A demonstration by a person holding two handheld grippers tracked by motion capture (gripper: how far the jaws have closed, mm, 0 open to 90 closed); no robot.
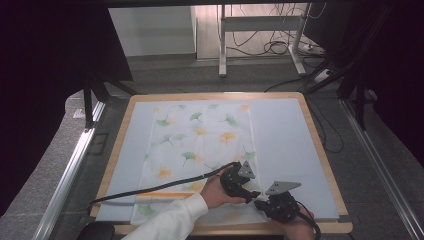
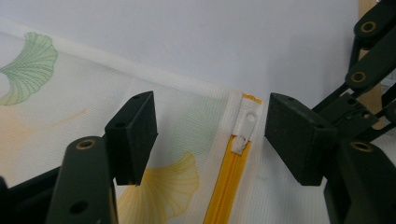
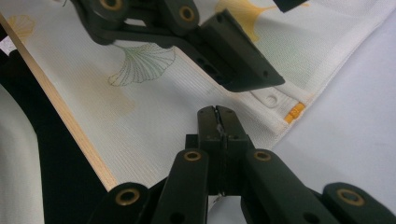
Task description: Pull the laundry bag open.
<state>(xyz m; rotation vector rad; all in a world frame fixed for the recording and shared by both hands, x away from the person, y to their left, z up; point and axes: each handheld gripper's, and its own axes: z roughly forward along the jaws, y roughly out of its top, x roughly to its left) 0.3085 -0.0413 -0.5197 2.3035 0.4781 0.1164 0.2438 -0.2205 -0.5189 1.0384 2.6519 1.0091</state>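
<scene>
Zipper pull [image 2: 246, 125] sits at the mesh bag's [image 1: 200, 150] near corner; left gripper [image 2: 210, 135] jaws open around it, right gripper [image 3: 217, 122] clamped shut on fabric (keeps it taut). Center first, then squeeze.

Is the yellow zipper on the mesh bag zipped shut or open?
Shut, as far as visible: the white slider sits at the end of the yellow zipper, whose teeth run joined below it. The left gripper straddles it, jaws open.

The left gripper [image 1: 246, 186], carried on a white-sleeved forearm reaching in from the bottom edge, stood with its jaws spread apart, while the right gripper [image 1: 260, 202] sat just beside it, jaws pressed tight together.
</scene>
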